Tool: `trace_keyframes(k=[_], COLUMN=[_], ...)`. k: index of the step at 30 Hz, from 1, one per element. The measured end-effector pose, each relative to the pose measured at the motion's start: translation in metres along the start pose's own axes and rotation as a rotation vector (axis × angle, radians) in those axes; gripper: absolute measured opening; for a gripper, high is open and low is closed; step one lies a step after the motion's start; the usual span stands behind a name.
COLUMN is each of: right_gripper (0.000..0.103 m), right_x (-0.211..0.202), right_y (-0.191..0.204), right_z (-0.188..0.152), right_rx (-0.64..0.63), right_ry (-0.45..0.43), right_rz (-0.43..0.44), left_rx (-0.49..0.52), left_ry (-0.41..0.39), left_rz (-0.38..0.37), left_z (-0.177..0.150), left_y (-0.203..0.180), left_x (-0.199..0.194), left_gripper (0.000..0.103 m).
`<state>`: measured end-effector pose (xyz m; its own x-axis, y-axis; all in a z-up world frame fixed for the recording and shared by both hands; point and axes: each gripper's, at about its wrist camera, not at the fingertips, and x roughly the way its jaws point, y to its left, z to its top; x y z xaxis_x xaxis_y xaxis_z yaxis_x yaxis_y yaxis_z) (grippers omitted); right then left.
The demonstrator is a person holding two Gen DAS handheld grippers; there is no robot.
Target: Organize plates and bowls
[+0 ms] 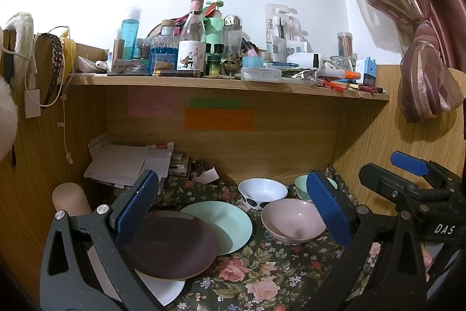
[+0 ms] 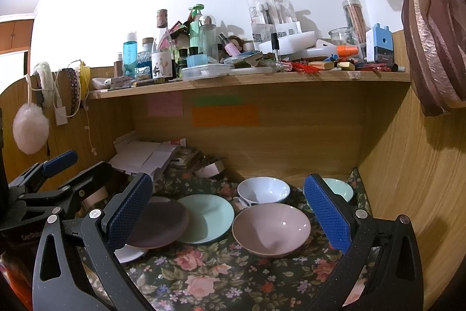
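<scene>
On the floral cloth [image 1: 262, 276] lie a dark purple plate [image 1: 171, 244] stacked on a white plate [image 1: 166, 287], beside a mint plate [image 1: 224, 223]. Behind stand a pink bowl [image 1: 291, 220], a white spotted bowl [image 1: 262, 191] and a mint bowl [image 1: 301, 185]. My left gripper [image 1: 233, 209] is open and empty above them. My right gripper [image 2: 230, 212] is open and empty, facing the pink bowl [image 2: 271, 226], mint plate [image 2: 206, 217], purple plate [image 2: 160, 223], white bowl [image 2: 262, 188] and mint bowl [image 2: 337, 188]. The right gripper also shows in the left wrist view [image 1: 407, 194].
A cluttered wooden shelf [image 1: 227, 83] with bottles hangs above the desk. Papers and boxes [image 1: 128, 162] pile at the back left. Wooden walls close in both sides; a curtain [image 1: 422, 63] hangs right. A beige cylinder [image 1: 70, 200] stands at left.
</scene>
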<state>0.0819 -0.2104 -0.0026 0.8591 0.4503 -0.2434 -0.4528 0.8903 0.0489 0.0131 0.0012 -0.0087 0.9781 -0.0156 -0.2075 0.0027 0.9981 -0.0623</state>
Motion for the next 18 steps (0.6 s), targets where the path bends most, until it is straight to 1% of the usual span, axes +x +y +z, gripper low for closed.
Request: trace_keyframes(k=[8,13,18], right_gripper=[0.103,0.103,0.103], right_x=[0.016,0.041,0.065], right_y=[0.003,0.008,0.014], right_z=[-0.008,-0.021,-0.033], right_rx=[0.005,0.001,0.002], right_ry=[0.047,0.117,0.19], right_rz=[0.017,0.032,0.06], left_rx=[-0.021,-0.039,-0.059], left_ry=[0.041,0.102,0.175], left_rz=[0.016,0.047,0.097], left_z=[-0.01,-0.021,-0.04], left_y=[0.012,0.026,0.049], left_x=[0.007,0.021,0.038], left_gripper=[0.103,0.103,0.103])
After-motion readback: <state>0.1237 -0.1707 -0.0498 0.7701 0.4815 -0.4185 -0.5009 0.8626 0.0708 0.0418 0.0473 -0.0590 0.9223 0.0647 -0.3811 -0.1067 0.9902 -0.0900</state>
